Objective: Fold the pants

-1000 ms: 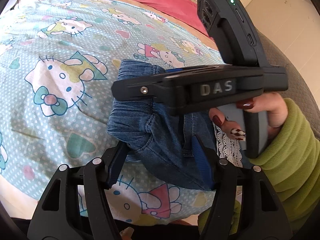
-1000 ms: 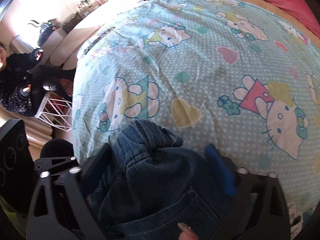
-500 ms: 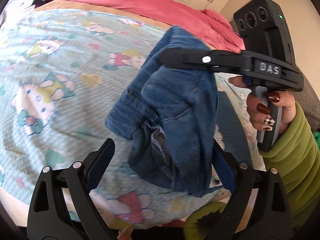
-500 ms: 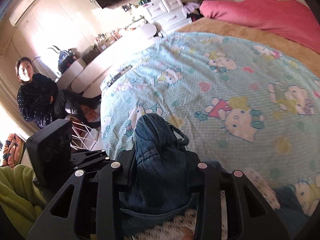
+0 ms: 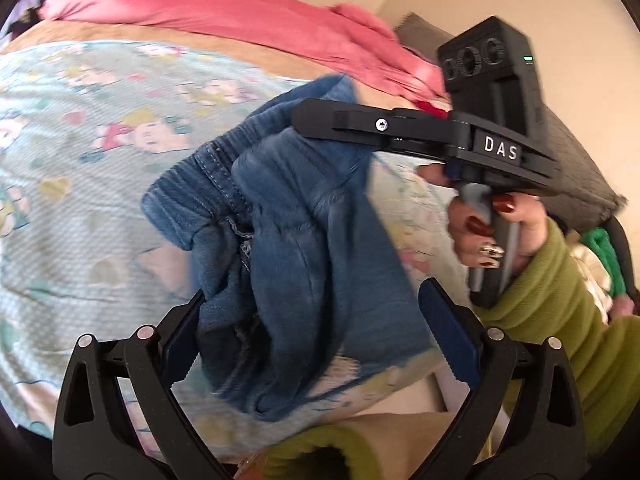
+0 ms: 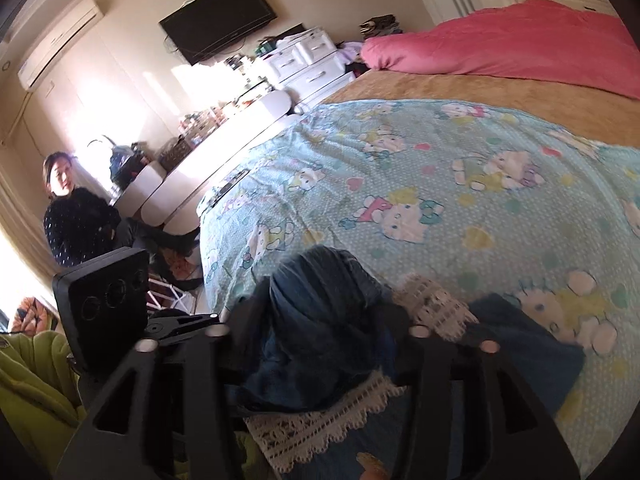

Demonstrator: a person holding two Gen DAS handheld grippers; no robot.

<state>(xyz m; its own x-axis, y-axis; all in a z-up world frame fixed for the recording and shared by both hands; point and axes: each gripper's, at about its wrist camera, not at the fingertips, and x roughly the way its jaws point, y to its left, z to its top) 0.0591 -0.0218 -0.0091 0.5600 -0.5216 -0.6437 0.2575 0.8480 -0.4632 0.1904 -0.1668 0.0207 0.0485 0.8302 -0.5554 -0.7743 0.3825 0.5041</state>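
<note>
Small blue denim pants (image 5: 288, 240) hang bunched in the air above the bed. My right gripper (image 5: 316, 120) is shut on their waistband and holds them up; in the right wrist view the denim (image 6: 320, 320) fills the space between its jaws. My left gripper (image 5: 316, 332) is open, its blue-padded fingers (image 5: 448, 332) standing either side of the hanging cloth, the left pad against it. The pants' lower part is blurred.
The bed has a light blue cartoon-cat sheet (image 6: 440, 184), a tan blanket (image 6: 480, 92) and a pink duvet (image 6: 520, 44) at the far end. A white lace cloth (image 6: 320, 424) lies near the bed edge. A person (image 6: 76, 216) sits left of the bed by a white dresser (image 6: 308, 64).
My right gripper has lifted the pants off the sheet and up into the air. My left gripper's jaws have spread wider around the hanging cloth. Both views have tilted up.
</note>
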